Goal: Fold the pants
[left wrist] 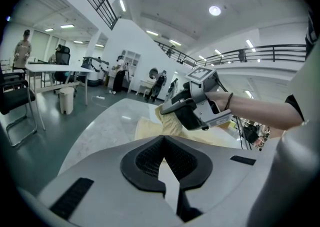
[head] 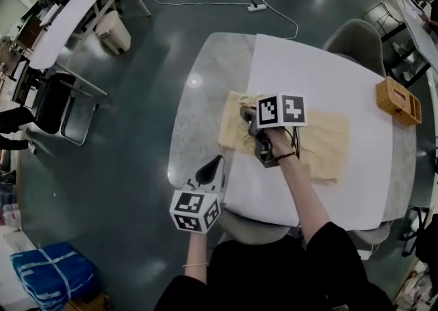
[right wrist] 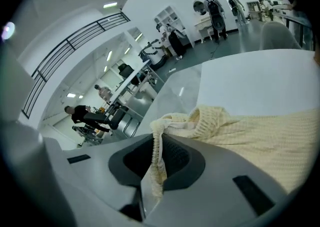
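The pants (head: 321,140) are spread flat on the table (head: 198,90), lying lengthwise from left to right. Their left end is clamped between the jaws of the right gripper (head: 246,116). A ribbed edge, probably the waistband though the view is too close to be sure, is pinched there, so that this end can be lifted and carried over the rest for a fold. The left gripper (head: 211,168) is held off the cloth at the table's near edge, its jaws together on nothing, presumably out of the fold's way.

Black sleeves (head: 328,248), dark wristband (head: 286,156), grey left tool (head: 217,161)
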Action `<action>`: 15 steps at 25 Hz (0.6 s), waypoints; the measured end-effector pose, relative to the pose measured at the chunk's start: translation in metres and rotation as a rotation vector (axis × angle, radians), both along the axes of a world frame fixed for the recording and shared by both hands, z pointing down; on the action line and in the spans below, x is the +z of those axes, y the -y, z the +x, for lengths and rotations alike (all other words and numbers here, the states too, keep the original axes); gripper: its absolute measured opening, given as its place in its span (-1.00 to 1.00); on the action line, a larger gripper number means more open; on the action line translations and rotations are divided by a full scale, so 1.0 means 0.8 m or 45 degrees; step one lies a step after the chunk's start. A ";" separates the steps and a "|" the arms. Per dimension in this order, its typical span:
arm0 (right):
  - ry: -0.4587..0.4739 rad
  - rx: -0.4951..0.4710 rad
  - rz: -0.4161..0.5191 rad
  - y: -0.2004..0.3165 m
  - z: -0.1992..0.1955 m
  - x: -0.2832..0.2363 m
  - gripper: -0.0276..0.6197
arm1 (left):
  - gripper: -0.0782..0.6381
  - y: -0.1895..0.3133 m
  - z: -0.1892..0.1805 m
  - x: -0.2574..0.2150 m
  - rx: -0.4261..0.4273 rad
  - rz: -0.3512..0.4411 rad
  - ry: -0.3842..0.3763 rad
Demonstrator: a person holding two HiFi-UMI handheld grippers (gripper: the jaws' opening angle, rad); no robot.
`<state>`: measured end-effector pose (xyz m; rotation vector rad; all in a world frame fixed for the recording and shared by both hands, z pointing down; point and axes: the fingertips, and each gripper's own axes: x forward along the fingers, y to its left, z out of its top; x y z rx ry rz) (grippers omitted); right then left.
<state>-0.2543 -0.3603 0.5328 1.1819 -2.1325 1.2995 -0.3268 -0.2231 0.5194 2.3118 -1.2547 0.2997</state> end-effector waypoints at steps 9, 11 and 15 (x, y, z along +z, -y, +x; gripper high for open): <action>-0.256 -0.055 -0.090 0.002 -0.017 0.058 -0.79 | -0.74 -0.003 0.002 0.015 -0.012 -0.033 -0.020; -0.285 -0.055 -0.103 0.002 -0.019 0.064 -0.79 | -0.74 -0.003 0.000 0.016 -0.019 -0.036 -0.022; -0.317 -0.047 -0.123 0.004 -0.022 0.070 -0.79 | -0.74 -0.003 -0.002 0.018 -0.027 -0.041 -0.024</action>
